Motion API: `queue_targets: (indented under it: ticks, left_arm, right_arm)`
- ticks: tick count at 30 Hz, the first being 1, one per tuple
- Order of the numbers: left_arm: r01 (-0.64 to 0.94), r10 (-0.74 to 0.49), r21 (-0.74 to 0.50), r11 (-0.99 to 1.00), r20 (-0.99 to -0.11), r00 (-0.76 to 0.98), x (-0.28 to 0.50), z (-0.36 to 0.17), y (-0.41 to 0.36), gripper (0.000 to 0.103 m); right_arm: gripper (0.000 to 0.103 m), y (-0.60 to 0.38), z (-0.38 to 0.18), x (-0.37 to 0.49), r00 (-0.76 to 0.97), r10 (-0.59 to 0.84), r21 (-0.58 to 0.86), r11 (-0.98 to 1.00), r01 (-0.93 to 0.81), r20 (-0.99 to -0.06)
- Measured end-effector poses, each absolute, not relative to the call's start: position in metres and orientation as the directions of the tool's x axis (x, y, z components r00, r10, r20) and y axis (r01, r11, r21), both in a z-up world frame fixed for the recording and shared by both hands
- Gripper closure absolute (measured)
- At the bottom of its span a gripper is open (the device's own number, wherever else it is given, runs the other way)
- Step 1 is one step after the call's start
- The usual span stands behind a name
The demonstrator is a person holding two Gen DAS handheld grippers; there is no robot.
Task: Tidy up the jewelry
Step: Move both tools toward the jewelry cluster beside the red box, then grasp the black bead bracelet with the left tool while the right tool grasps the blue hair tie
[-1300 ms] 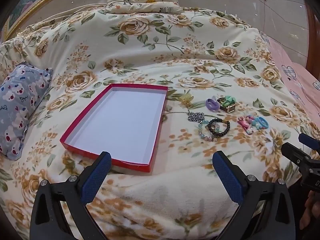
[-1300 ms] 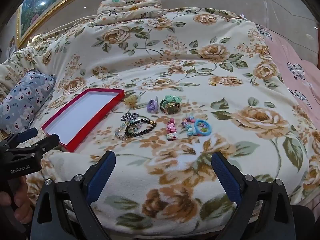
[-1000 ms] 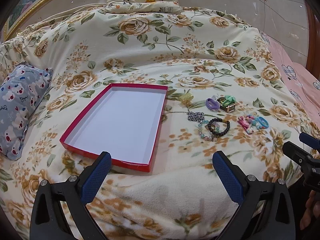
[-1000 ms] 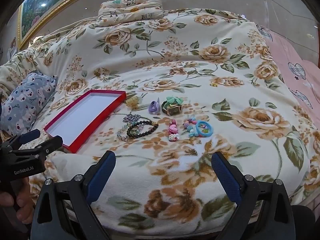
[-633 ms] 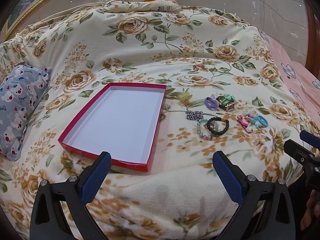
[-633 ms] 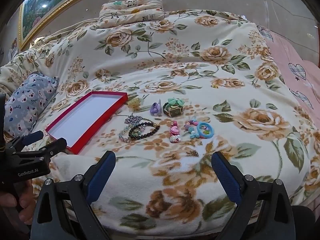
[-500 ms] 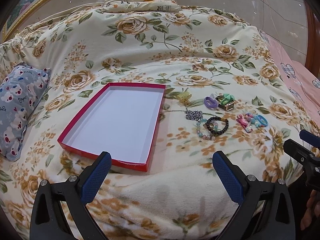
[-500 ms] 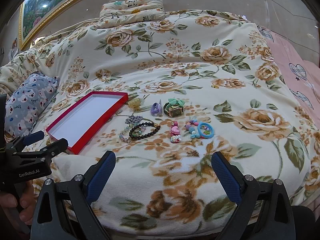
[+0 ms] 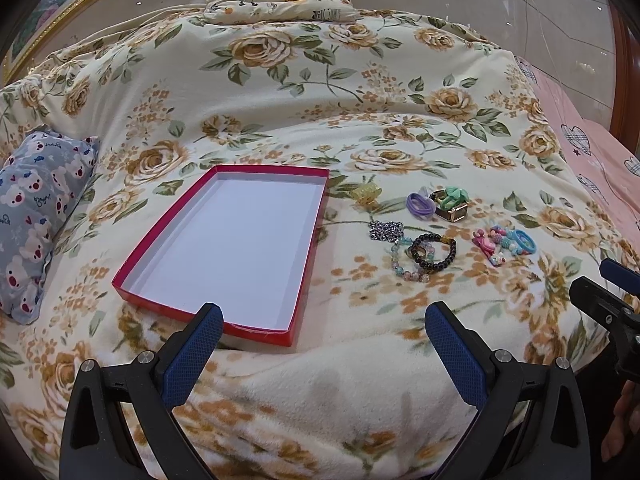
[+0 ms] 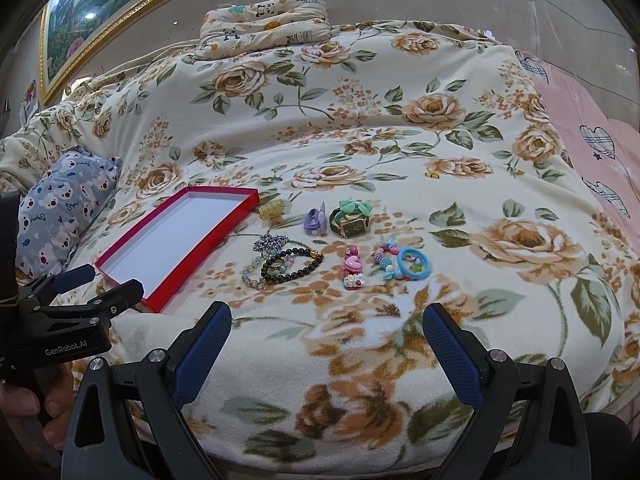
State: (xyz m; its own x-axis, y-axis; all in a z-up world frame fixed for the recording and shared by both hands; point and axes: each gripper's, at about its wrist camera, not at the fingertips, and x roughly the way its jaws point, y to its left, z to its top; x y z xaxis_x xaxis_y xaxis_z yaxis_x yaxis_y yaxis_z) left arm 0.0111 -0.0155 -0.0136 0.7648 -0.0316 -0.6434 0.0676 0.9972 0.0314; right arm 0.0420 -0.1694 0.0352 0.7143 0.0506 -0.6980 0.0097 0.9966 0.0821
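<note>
On the floral bedspread (image 9: 280, 92) the red box lid (image 9: 224, 252) lies empty, with the jewelry just to its right: black bead bracelet (image 10: 290, 268), gold watch (image 10: 352, 226), blue ring (image 10: 414, 268). Little has changed in the last second; both views have only crept closer. Left gripper (image 9: 322, 344) and right gripper (image 10: 326, 340) hover with jaws released, so sorting hasn't begun.
</note>
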Motion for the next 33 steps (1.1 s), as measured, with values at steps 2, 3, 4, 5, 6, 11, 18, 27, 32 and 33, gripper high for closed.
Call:
queue_targets:
  ticks: [2,3,4,5,6,11,18,27,32,33]
  left_arm:
    - [0.067,-0.031,0.033,0.997,-0.645,0.764,0.012,-0.014,-0.016,0.001]
    - [0.068,-0.031,0.033,0.997,-0.646,0.763,0.013,-0.014,-0.016,0.001]
    - [0.069,-0.031,0.034,0.997,-0.648,0.761,0.014,-0.014,-0.017,0.001]
    - [0.071,-0.032,0.034,0.997,-0.649,0.76,0.015,-0.014,-0.018,0.001]
    - [0.071,-0.031,0.034,0.997,-0.651,0.759,0.016,-0.014,-0.018,0.001]
    - [0.076,-0.034,0.034,0.997,-0.659,0.751,0.023,-0.014,-0.02,0.001]
    - [0.091,-0.047,0.03,0.995,-0.674,0.737,0.036,-0.015,-0.023,0.001]
    - [0.136,-0.091,0.005,0.991,-0.716,0.692,0.068,-0.02,-0.03,0.002]
    - [0.158,-0.12,-0.018,0.987,-0.739,0.663,0.093,-0.023,-0.033,0.002]
    - [0.162,-0.123,-0.02,0.987,-0.743,0.658,0.097,-0.024,-0.034,0.002]
  right_arm:
    - [0.005,-0.17,0.035,0.041,0.714,0.049,0.08,0.997,0.01,-0.698]
    - [0.005,-0.169,0.036,0.042,0.714,0.051,0.083,0.997,0.01,-0.698]
    - [0.005,-0.169,0.036,0.042,0.714,0.05,0.082,0.997,0.01,-0.699]
    - [0.005,-0.17,0.035,0.041,0.714,0.049,0.081,0.997,0.01,-0.698]
    - [0.005,-0.17,0.035,0.042,0.715,0.05,0.081,0.997,0.009,-0.698]
    - [0.005,-0.171,0.034,0.046,0.71,0.056,0.09,0.996,0.011,-0.702]
    - [0.006,-0.18,0.032,0.057,0.704,0.076,0.127,0.992,0.021,-0.706]
    - [0.007,-0.198,0.025,0.069,0.688,0.063,0.138,0.989,0.055,-0.723]
    - [0.017,-0.213,0.02,0.079,0.67,0.051,0.153,0.984,0.094,-0.741]
    - [0.018,-0.216,0.019,0.082,0.664,0.048,0.155,0.983,0.103,-0.746]
